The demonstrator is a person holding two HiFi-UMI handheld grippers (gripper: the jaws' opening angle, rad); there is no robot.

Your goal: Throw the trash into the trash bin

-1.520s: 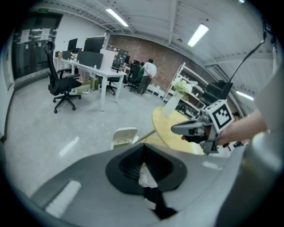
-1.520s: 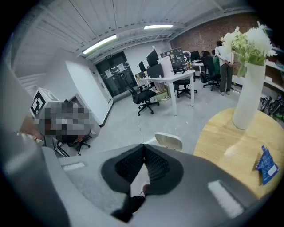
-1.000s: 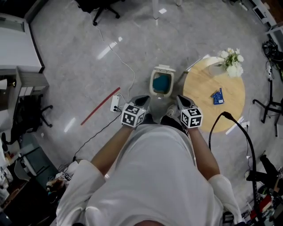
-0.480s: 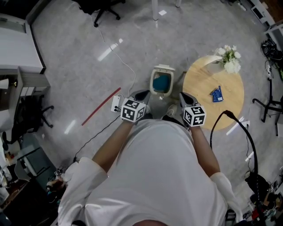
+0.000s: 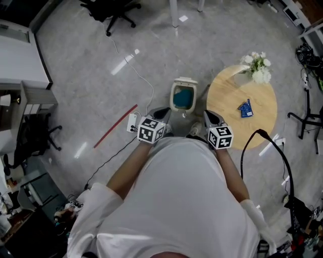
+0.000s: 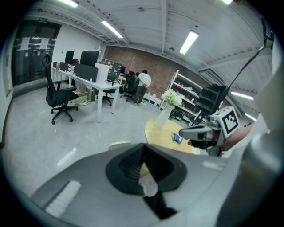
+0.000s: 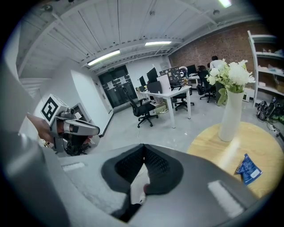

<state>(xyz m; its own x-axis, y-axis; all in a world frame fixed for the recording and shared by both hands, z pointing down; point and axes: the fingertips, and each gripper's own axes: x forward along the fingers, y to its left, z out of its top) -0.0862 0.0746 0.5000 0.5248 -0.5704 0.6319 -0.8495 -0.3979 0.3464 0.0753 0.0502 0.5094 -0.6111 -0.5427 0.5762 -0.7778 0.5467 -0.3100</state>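
Observation:
A small cream trash bin (image 5: 182, 95) with a blue liner stands open on the grey floor just ahead of both grippers. To its right is a round wooden table (image 5: 229, 101) with a blue wrapper (image 5: 246, 108) lying on it; the same wrapper (image 7: 248, 169) shows at the right gripper view's lower right. My left gripper (image 5: 160, 115) is held close to the body, left of the bin, jaws shut (image 6: 143, 146) with nothing seen between them. My right gripper (image 5: 211, 118) hovers between bin and table, also shut (image 7: 143, 146) and empty.
A white vase of flowers (image 5: 255, 68) stands on the table's far side. A power strip (image 5: 132, 121) with a white cable and a red strip (image 5: 115, 126) lie on the floor at the left. A black cable (image 5: 262, 136) arcs at the right. Office chairs (image 5: 113, 10) stand beyond.
The head view has drifted a little, so bin and table sit slightly further left. Both grippers stay shut and near the body; nothing was picked up or let go.

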